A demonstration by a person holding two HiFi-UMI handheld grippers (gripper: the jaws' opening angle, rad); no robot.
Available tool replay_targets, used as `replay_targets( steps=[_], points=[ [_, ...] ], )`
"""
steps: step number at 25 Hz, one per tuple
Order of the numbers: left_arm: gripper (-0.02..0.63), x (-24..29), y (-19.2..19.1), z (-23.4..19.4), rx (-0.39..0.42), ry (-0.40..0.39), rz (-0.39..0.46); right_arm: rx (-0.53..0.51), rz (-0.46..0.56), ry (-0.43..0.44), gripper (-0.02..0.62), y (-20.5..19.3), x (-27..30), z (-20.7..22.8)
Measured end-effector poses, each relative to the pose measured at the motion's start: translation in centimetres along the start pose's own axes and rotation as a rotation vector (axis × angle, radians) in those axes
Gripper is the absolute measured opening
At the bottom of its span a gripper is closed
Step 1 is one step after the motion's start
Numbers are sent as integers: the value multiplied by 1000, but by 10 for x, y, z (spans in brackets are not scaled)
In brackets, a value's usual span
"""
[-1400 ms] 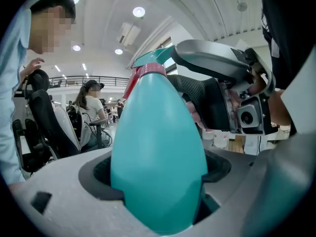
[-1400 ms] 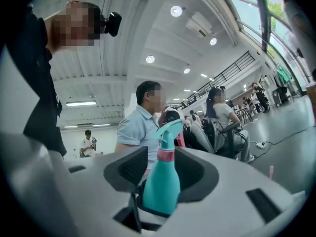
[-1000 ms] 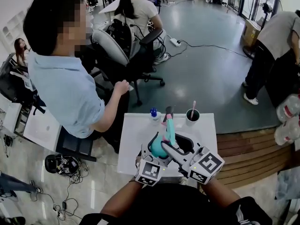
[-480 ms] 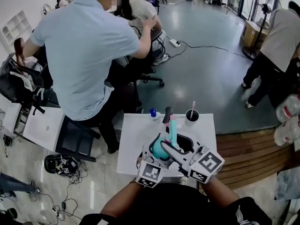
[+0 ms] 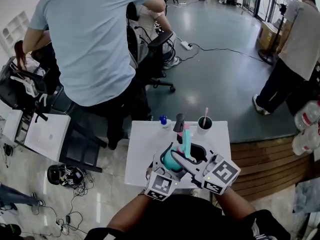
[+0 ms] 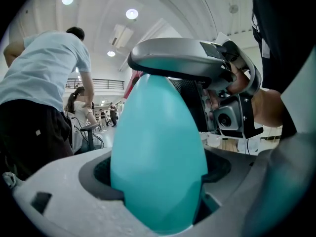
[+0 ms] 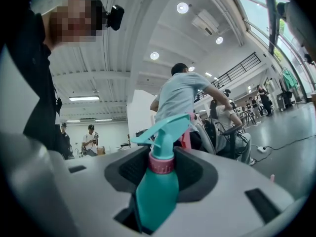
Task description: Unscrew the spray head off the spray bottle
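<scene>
Left gripper [image 6: 159, 191], from 7 o'clock, clamps the teal bottle [image 6: 158, 142] by its body. Right gripper [image 7: 162, 174], from 4 o'clock, has just been closing, pads on the head's [image 7: 164, 127] pink collar [image 7: 161, 163].

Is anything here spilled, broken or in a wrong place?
Nothing stands out. The spray bottle is whole, its spray head still on, held over the white table by the left gripper and the right gripper, whose jaws have just been closing on its neck. Nothing is spilled.
</scene>
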State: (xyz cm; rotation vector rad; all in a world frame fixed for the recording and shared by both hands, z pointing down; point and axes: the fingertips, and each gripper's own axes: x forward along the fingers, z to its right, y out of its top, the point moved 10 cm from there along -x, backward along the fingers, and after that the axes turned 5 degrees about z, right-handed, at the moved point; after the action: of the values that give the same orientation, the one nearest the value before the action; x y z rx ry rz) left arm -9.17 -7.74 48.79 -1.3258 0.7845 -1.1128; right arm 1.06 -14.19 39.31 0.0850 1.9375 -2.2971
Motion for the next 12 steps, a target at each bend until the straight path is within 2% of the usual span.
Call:
replay_targets(
  steps=[4,7,9,12],
  points=[
    [451,-4,11,1,35,-107,43,-43,-14,118,158,5,-3,-1],
    [451,-5,13,7,69,-224,64,-113,-26,263,152,10,-9,-3],
    [451,-6,11,13,77,-302,79,-120,-44,361,144,14,-13,-9],
    [451,-5,13,18,82,-345,86,-153,-80,438,144,16,-15,-12]
  ],
)
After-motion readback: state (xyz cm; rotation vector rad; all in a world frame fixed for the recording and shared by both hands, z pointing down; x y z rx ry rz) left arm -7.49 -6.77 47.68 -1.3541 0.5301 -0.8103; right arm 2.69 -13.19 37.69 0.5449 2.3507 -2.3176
